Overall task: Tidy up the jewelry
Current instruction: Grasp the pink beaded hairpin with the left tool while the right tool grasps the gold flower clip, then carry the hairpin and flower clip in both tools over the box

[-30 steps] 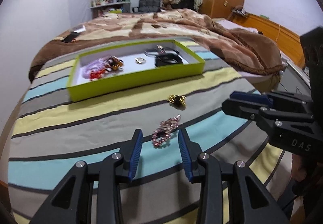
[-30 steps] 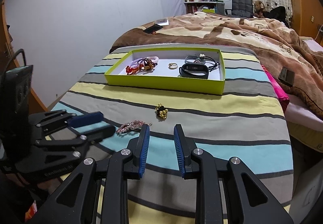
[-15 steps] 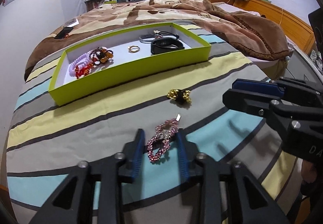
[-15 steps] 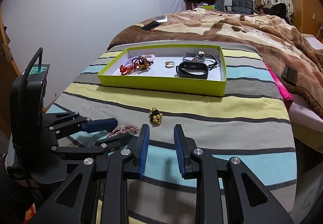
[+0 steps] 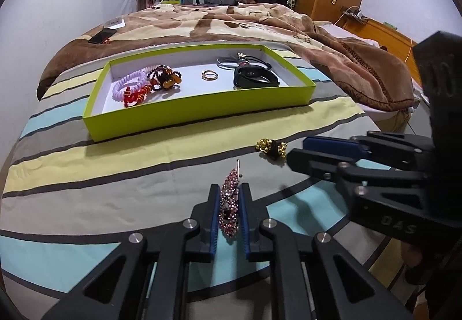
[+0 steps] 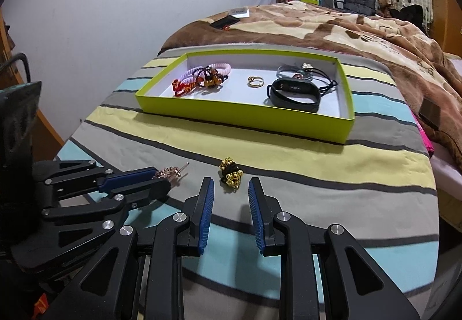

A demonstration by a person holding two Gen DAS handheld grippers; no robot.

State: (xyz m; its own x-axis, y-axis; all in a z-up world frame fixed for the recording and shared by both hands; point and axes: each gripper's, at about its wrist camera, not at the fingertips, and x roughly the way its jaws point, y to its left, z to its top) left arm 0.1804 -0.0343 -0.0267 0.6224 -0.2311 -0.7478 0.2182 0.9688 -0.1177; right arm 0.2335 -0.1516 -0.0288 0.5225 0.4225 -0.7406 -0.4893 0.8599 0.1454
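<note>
- The left gripper [image 5: 229,198] has its jaws closing on the pink beaded brooch [image 5: 229,201], which stands on edge between the blue pads on the striped bedspread [image 5: 115,175]. Risk: the beads are uneven, so the pads may bear on a few high points only, and the brooch could pivot or slip out on lifting.
- The brooch pin [image 5: 238,167] projects beyond the fingertips. Risk: it may snag the fabric if the gripper drags rather than lifts.
- The right gripper [image 6: 231,196] has its jaws about half open and holds nothing. The gold bead cluster [image 6: 230,172] lies just ahead of its fingertips, not yet between the pads. Risk: the fingertips could nudge the cluster away on the soft cloth.
- The two grippers work close together. Risk: contact between them could knock the brooch loose.
- The green tray [image 5: 202,112], already holding bracelets, a ring and a black band, lies beyond both pieces. Risk: a low carry could catch its near wall.
</note>
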